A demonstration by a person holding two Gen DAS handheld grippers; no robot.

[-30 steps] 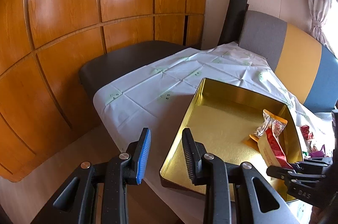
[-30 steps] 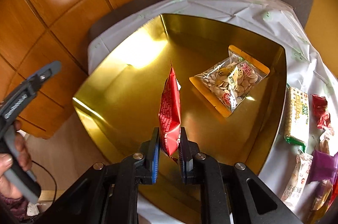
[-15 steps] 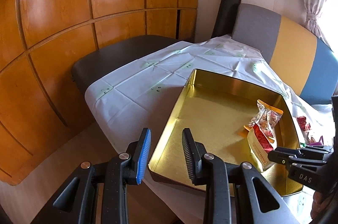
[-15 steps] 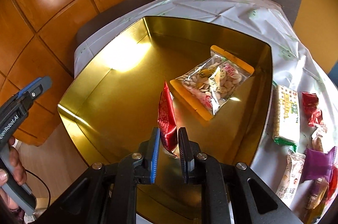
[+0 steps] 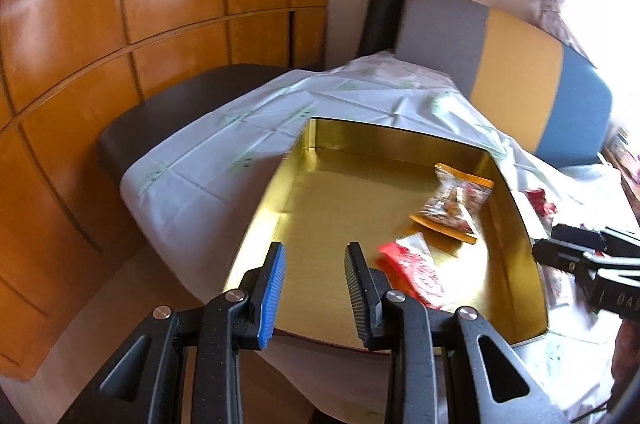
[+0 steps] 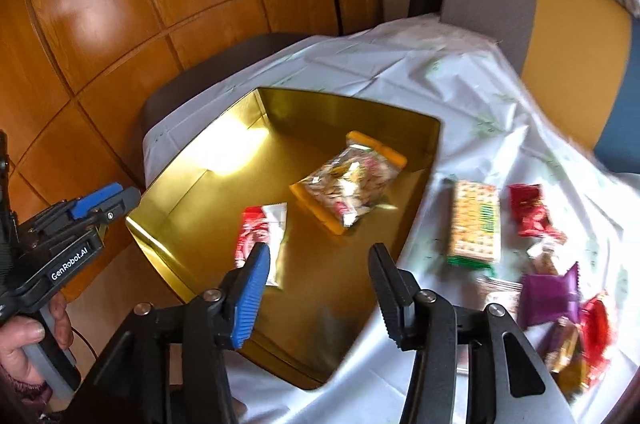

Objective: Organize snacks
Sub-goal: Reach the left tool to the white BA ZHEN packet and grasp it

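Note:
A gold tin tray (image 6: 192,184) (image 5: 516,220) sits on the white tablecloth. A red snack packet (image 6: 260,232) (image 5: 412,272) lies flat in the tray near its front. A clear nut packet with an orange edge (image 6: 348,184) (image 5: 452,204) lies behind it. My right gripper (image 6: 319,252) hovers above the tray's front with its jaws opening and nothing between them. The red packet lies below, past its blue finger. My left gripper (image 5: 315,252) stands open and empty over the tray's left front corner.
Loose snacks lie on the cloth right of the tray: a green and orange cracker pack (image 6: 476,224), a red packet (image 6: 528,212), a purple packet (image 6: 552,296) and others. A dark chair (image 5: 168,112), wooden wall panels and a grey, yellow and blue sofa back (image 5: 516,64) surround the table.
The right gripper has let go of the red packet, which now lies flat in the tray, and has risen and drawn back. The left gripper has shifted toward the tray.

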